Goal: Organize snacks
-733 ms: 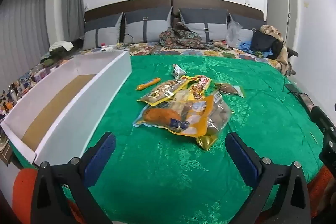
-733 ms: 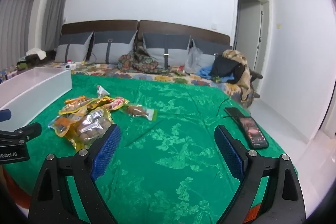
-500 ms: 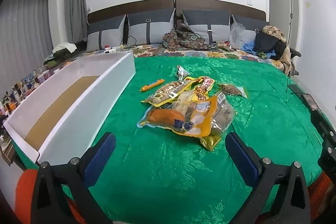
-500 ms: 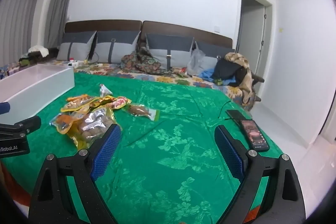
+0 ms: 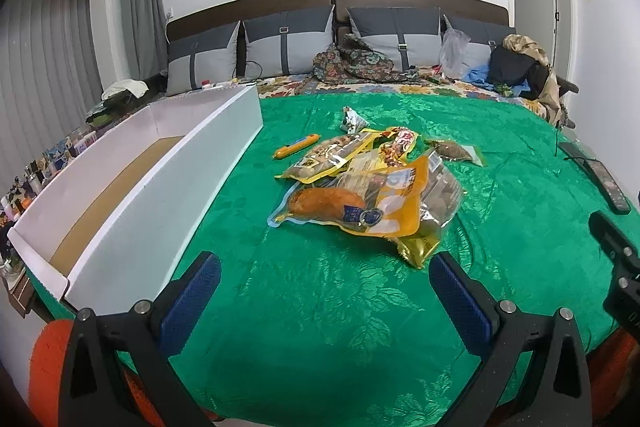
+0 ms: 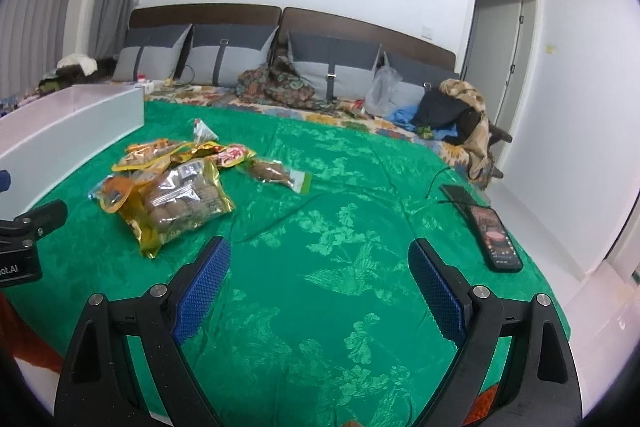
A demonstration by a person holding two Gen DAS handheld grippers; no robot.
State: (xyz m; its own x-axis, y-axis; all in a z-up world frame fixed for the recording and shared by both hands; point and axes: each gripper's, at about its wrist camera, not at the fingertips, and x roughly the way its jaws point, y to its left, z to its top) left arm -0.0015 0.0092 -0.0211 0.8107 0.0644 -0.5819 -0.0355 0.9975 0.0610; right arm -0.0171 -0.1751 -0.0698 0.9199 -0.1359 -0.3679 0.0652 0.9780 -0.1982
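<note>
A heap of snack packets (image 5: 368,187) (image 6: 172,187) lies mid-bed on the green cover (image 5: 320,327). An orange sausage stick (image 5: 296,146) lies at its far left, a small silver packet (image 5: 352,119) behind it, and a brown snack in a clear wrapper (image 6: 276,171) to its right. A long white box (image 5: 180,187) with a brown floor stands along the left edge. My left gripper (image 5: 324,291) hangs open short of the heap, with nothing between its fingers. To the right of the heap my right gripper (image 6: 318,287) is open over bare cover.
Two phones (image 6: 490,227) with a cable lie near the bed's right edge. Grey pillows (image 5: 288,43), a patterned cloth (image 5: 360,65), a plastic bag and clothes crowd the headboard end. Small items line a shelf (image 5: 40,167) left of the box. A doorway (image 6: 496,39) is at right.
Both grippers have drifted slightly, so the heap and box sit a little higher and larger in view. Jaws stay wide and nothing was touched.
</note>
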